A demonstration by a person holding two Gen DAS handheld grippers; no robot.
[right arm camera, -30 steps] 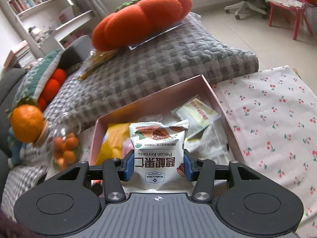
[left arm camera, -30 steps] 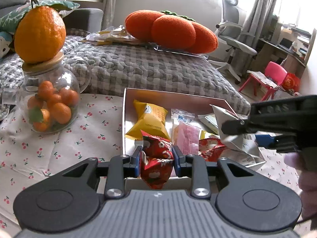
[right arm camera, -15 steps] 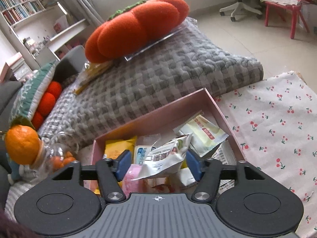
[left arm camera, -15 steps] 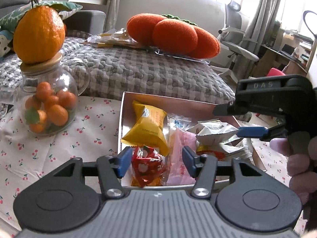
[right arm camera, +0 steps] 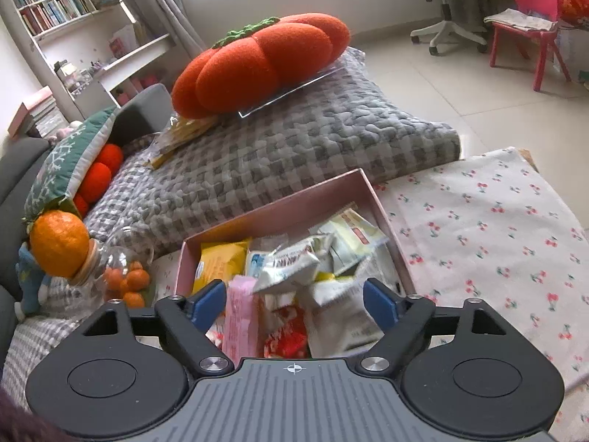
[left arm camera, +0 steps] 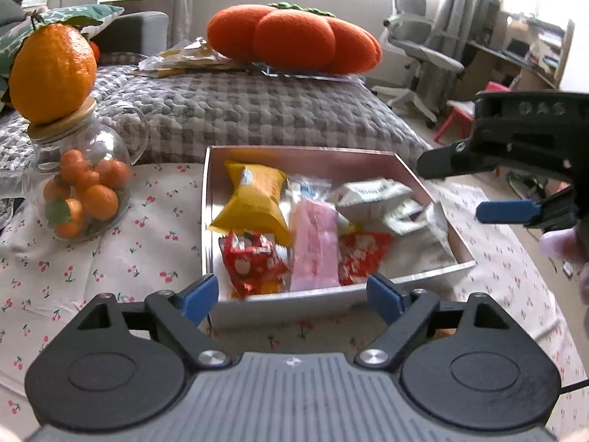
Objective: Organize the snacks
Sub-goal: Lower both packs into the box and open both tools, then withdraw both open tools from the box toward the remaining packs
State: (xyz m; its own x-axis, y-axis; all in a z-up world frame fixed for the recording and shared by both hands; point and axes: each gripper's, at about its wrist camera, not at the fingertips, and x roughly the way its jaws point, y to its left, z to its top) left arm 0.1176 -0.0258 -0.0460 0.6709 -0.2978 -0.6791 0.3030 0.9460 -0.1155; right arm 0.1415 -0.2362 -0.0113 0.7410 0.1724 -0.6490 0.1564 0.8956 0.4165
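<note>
A pink box (left arm camera: pixel 305 154) on the cherry-print cloth holds several snack packs: a yellow pack (left arm camera: pixel 254 199), a red pack (left arm camera: pixel 254 261), a pink pack (left arm camera: pixel 314 243) and a white pecan pack (left arm camera: pixel 371 193). My left gripper (left arm camera: pixel 291 296) is open and empty, just in front of the box's near wall. My right gripper (right arm camera: pixel 294 300) is open and empty above the box (right arm camera: pixel 291 208); it also shows at the right of the left wrist view (left arm camera: pixel 475 188). The white pecan pack (right arm camera: pixel 285 267) lies on the pile.
A glass jar of small oranges (left arm camera: pixel 79 191) with a big orange (left arm camera: pixel 51 72) on its lid stands left of the box. A grey checked cushion (left arm camera: pixel 250 110) with an orange pumpkin pillow (left arm camera: pixel 291 38) lies behind. Cherry cloth (right arm camera: pixel 489 228) extends to the right.
Both grippers opened and let go: the red pack and the white pecan pack dropped into the box. Both grippers have drawn back from the box.
</note>
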